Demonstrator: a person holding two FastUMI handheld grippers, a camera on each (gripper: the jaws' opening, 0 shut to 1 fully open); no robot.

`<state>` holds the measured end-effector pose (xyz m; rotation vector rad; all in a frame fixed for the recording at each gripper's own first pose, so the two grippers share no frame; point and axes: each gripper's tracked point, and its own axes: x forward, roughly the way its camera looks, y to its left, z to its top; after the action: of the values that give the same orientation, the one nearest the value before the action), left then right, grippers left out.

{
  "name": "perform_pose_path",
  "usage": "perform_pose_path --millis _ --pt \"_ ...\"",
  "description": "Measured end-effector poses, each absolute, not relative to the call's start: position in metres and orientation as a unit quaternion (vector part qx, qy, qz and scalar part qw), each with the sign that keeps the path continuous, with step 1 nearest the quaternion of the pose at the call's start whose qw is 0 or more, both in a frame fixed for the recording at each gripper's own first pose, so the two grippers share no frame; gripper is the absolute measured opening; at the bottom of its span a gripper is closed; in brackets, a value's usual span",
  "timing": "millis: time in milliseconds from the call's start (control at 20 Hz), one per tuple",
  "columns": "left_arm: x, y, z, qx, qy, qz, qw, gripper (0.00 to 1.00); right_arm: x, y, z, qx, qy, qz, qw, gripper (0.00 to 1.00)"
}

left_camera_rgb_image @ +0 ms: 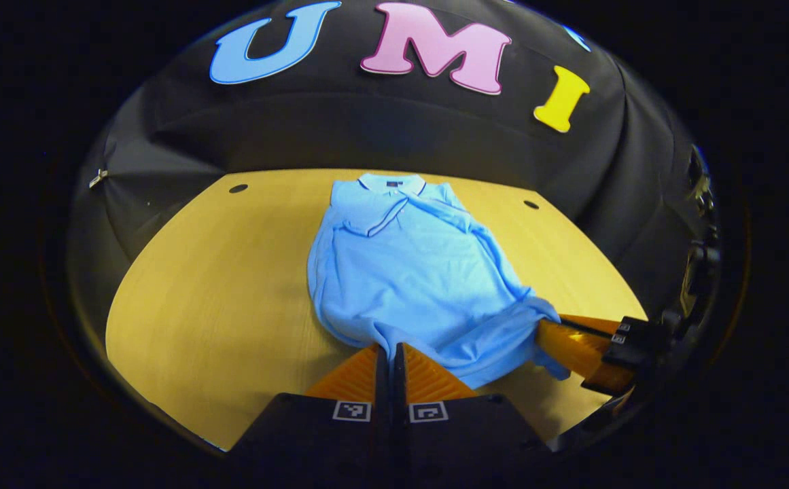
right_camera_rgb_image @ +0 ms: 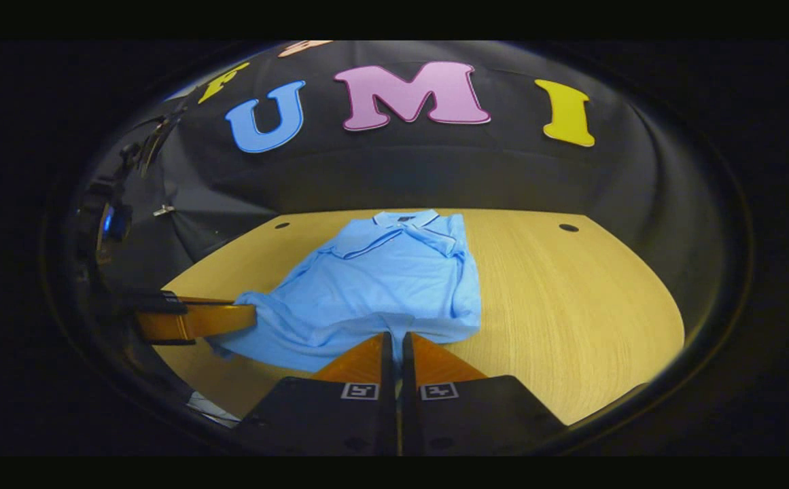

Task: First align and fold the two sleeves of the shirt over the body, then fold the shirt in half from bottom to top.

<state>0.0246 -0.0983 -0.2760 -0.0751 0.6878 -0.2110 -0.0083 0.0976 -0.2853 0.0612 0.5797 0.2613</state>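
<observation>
A wooden worktop (left_camera_rgb_image: pixel 217 285) with a light yellow surface carries the things, and two small dark round holes (left_camera_rgb_image: pixel 238 188) sit near its far edge. On the worktop lies a light blue polo shirt (left_camera_rgb_image: pixel 401 272), with the collar (left_camera_rgb_image: pixel 391 183) pointing to the far side and the bottom hem toward the camera. Both sleeves are already folded over the body, so the shirt makes a narrow long shape, and a dark thin line runs along the edge of the collar and the placket. In the right gripper view the same polo shirt (right_camera_rgb_image: pixel 380 285) lies in the middle of the worktop (right_camera_rgb_image: pixel 571 312), and its near hem is a little lifted and wrinkled. The left gripper (left_camera_rgb_image: pixel 391 353) is at one near corner of the hem, and its jaws are closed on the cloth, with the fabric bunched between the two fingers. The right gripper (right_camera_rgb_image: pixel 397 339) is at the other near corner of the hem, and its jaws are closed on the cloth as well. In the left gripper view the right gripper (left_camera_rgb_image: pixel 557 333) comes in from the right side, with the hem draped over its fingertips. In the right gripper view the left gripper (right_camera_rgb_image: pixel 248 316) comes in from the left side and touches the corner of the shirt.
</observation>
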Motion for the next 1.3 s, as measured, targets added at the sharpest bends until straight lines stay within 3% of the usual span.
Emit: perform_pose_path --millis 50,100,200,300,400,450,550,600,650,750,800,1300 --pt "0.036 -0.097 -0.270 -0.044 0.335 -0.100 0.936 0.06 0.004 0.098 -0.280 0.037 0.281 0.128 0.950 0.07" --pt "0.048 -0.096 -0.266 -0.052 0.334 -0.094 0.936 0.06 0.017 0.097 -0.277 0.043 0.278 0.128 0.951 0.02" --pt "0.073 -0.092 -0.261 -0.060 0.330 -0.085 0.938 0.06 0.048 0.095 -0.268 0.047 0.264 0.124 0.955 0.07" --pt "0.104 -0.092 -0.253 -0.068 0.322 -0.082 0.941 0.06 0.078 0.095 -0.260 0.047 0.247 0.123 0.960 0.02" --pt "0.135 -0.093 -0.244 -0.073 0.311 -0.084 0.944 0.06 0.110 0.098 -0.253 0.050 0.230 0.125 0.964 0.13" --pt "0.156 -0.091 -0.237 -0.074 0.306 -0.080 0.946 0.06 0.127 0.100 -0.252 0.052 0.226 0.127 0.964 0.13" --pt "0.193 -0.091 -0.225 -0.088 0.290 -0.078 0.950 0.06 0.162 0.103 -0.246 0.060 0.216 0.131 0.966 0.02" --pt "0.214 -0.089 -0.220 -0.094 0.281 -0.075 0.952 0.06 0.181 0.104 -0.243 0.062 0.209 0.131 0.967 0.12" --pt "0.231 -0.087 -0.217 -0.097 0.275 -0.074 0.954 0.06 0.200 0.104 -0.239 0.062 0.198 0.130 0.970 0.12" --pt "0.264 -0.085 -0.214 -0.091 0.267 -0.075 0.957 0.06 0.236 0.106 -0.239 0.053 0.191 0.132 0.971 0.02" --pt "0.279 -0.084 -0.211 -0.084 0.260 -0.076 0.959 0.06 0.253 0.109 -0.245 0.050 0.193 0.133 0.971 0.07" --pt "0.430 -0.082 -0.244 -0.052 0.234 -0.094 0.966 0.06 0.399 0.122 -0.265 0.028 0.180 0.123 0.976 0.07"
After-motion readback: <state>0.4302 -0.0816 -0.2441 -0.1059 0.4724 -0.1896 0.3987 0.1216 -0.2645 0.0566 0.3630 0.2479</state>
